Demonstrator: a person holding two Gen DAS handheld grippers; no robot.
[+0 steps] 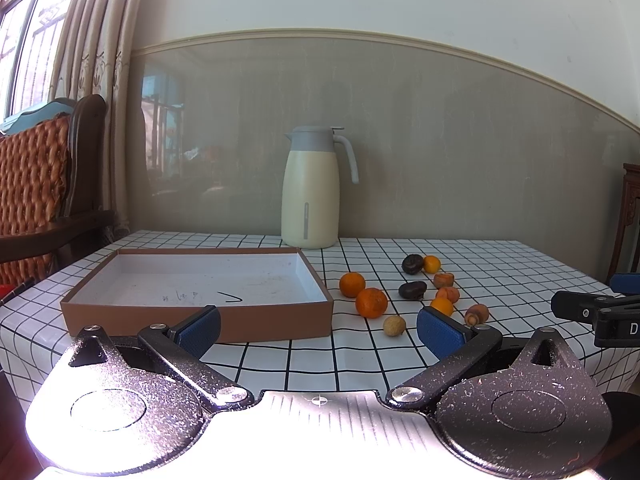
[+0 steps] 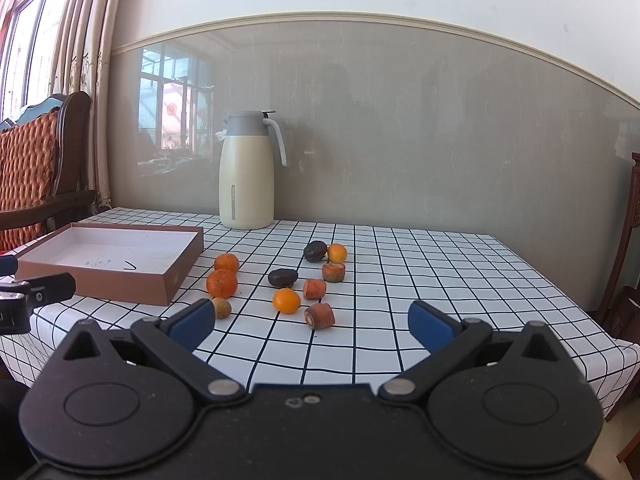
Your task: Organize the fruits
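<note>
Both tools are hovering low over the checked worktop (image 2: 400, 280), jaws spread wide and holding nothing. Ahead of the right tool (image 2: 312, 324) the fruits are lying loose (tangerines (image 2: 222, 283), dark pieces (image 2: 283, 277), a longan (image 2: 221, 307)). The brown box (image 1: 200, 320) is sitting just beyond the left tool (image 1: 320, 330).

On the table (image 2: 440, 280) a shallow box (image 2: 168, 284) lies at the left, a jug (image 2: 247, 176) stands behind near the wall (image 2: 440, 140). Right of the box the fruits lie scattered — two oranges (image 2: 222, 283) nearest it, a small round fruit (image 2: 221, 307) before them, the rest (image 2: 316, 289) further right
</note>
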